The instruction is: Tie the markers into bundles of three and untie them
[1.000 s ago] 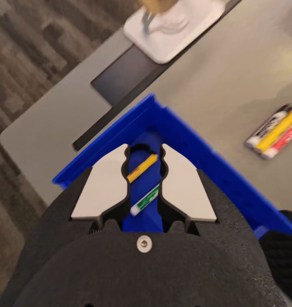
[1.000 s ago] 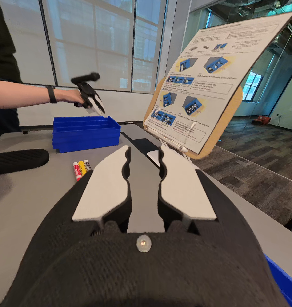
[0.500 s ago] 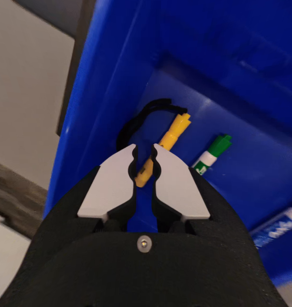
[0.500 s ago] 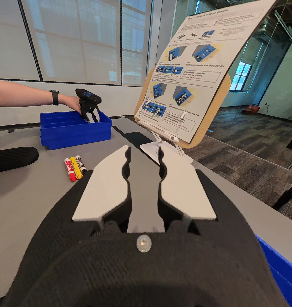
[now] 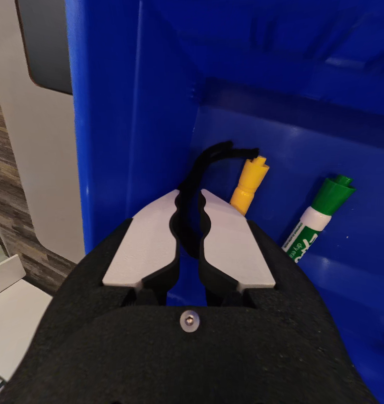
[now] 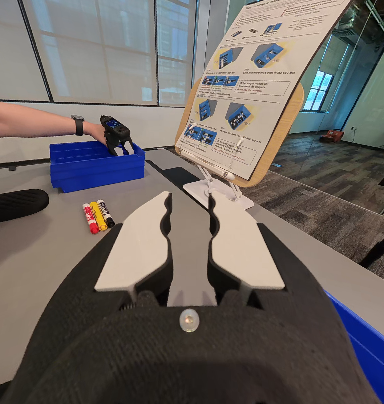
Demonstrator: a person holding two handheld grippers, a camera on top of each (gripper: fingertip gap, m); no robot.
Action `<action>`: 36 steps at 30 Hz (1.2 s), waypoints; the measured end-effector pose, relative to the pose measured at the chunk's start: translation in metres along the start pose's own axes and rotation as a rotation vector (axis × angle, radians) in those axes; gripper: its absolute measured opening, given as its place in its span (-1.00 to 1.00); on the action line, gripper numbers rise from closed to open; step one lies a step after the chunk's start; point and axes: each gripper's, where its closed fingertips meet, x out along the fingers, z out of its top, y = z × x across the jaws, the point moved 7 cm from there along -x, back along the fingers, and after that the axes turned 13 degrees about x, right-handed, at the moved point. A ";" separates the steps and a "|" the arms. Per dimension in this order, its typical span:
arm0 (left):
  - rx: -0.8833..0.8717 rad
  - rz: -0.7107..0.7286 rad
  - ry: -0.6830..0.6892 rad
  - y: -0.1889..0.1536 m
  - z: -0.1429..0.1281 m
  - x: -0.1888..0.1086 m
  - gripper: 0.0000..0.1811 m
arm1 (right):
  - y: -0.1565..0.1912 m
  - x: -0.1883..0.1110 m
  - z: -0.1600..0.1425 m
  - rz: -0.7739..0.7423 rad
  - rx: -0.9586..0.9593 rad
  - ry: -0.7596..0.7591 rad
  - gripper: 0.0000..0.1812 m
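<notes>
- Since half a second before, the left gripper (image 5: 188, 193) had shifted sideways inside the blue bin (image 5: 274, 65), so that the black tie (image 5: 199, 166) rather than the yellow marker (image 5: 250, 181) lay between its fingers (image 5: 149, 236).
- Those fingers stood slightly apart, a narrow gap between them, with the looped tie running down through the gap; whether the pads actually touched it could not be told.
- The yellow marker lay just beside the right-hand finger, partly hidden under it, with the tie's free end near its cap.
- A green marker (image 5: 315, 216) lay farther right on the bin floor, apart from the yellow one.
- In the right wrist view, the left gripper (image 6: 123, 150) was tipped down into the near-right corner of the blue bin (image 6: 94, 172), held by a person's hand (image 6: 97, 133) with a dark band on the wrist.
- The right gripper (image 6: 188, 196) hovered over the grey worktop (image 6: 44, 251), fingers (image 6: 143, 240) spread and holding nothing; its opening looked unchanged, though the view had drawn a little closer to the stand.
- Three markers, red (image 6: 89, 218), yellow (image 6: 98, 215) and black (image 6: 105, 213), lay side by side and touching on the worktop, unmoved, between the bin and the right gripper.
- An instruction sheet on a wooden stand (image 6: 241, 98) stood to the right.
</notes>
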 end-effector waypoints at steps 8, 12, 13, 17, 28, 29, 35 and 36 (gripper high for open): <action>0.030 -0.049 0.013 0.000 0.006 0.010 -0.84 | -0.002 0.000 -0.001 -0.004 0.003 0.006 -0.64; 0.036 -0.084 0.040 -0.002 0.003 0.017 -0.84 | -0.003 0.002 -0.002 -0.005 0.004 0.017 -0.64; 0.040 -0.082 0.049 -0.003 0.003 0.019 -0.85 | -0.003 0.002 -0.003 -0.002 0.005 0.019 -0.64; 0.039 -0.081 0.049 -0.004 0.003 0.020 -0.96 | -0.004 0.005 -0.004 0.003 0.006 0.030 -0.64; -0.113 0.108 -0.152 0.013 0.013 -0.061 -0.96 | 0.000 0.009 -0.001 0.043 0.019 -0.003 -0.64; -0.127 0.151 -0.176 0.016 0.016 -0.075 -0.96 | 0.002 0.010 0.000 0.043 0.011 0.001 -0.64; -0.267 0.277 -0.491 0.011 0.070 -0.173 -0.96 | 0.027 0.048 0.007 0.129 0.023 -0.024 -0.65; -0.289 0.283 -0.555 0.005 0.085 -0.186 -0.97 | 0.037 0.061 0.008 0.159 0.022 -0.018 -0.65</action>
